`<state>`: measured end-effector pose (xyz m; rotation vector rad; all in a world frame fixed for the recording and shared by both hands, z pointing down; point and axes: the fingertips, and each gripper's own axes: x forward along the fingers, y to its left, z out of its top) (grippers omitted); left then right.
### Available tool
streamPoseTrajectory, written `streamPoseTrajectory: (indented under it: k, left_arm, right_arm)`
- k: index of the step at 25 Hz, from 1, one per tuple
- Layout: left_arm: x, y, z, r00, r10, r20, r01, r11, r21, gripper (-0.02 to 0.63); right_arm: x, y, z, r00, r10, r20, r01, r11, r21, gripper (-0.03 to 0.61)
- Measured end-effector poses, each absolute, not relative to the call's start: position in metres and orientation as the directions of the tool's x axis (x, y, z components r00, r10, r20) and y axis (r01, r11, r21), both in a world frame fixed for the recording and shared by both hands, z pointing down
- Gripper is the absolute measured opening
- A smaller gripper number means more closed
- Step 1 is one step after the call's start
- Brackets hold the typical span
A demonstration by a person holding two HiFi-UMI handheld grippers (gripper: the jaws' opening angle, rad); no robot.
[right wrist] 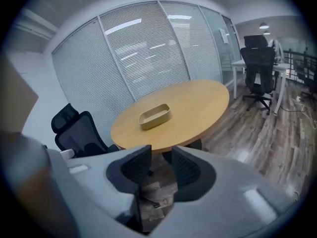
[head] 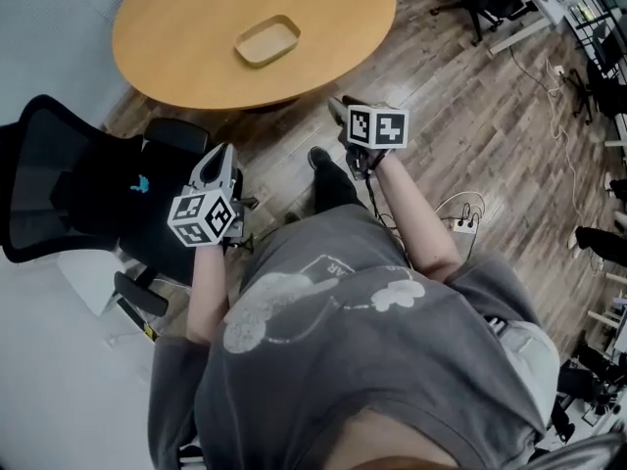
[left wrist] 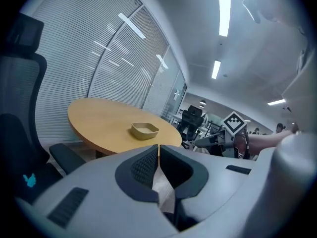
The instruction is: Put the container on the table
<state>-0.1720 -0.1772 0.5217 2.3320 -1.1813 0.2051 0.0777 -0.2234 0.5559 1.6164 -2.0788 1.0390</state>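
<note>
The table [head: 176,27] has a smooth, matt light-wood top; the container [head: 267,40] on it looks like matt beige plastic. The floor [head: 470,155] is grained wood plank with a slight sheen. The shell of the left gripper [left wrist: 158,148] is smooth matt grey plastic, its pads [left wrist: 144,165] rough-textured black.

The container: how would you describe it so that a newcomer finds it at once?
Look at the round wooden table beside the black chair. The container lies on its top: a shallow beige tray with rounded corners, the only thing there.

Far rim of the table [head: 176,27] beyond head view's edge
</note>
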Motion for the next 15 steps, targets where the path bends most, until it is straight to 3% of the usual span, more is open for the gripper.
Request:
streamPoseTrajectory:
  k: [15]
  left_arm:
    - [-0.146,-0.149,0.525,0.689,-0.634,0.351,-0.722,-0.562,0.404,0.009]
  right_arm:
    - [0.089,-0.17,0.555,-0.273,-0.719,0.639,-0.933,0.036,-0.358,0.127]
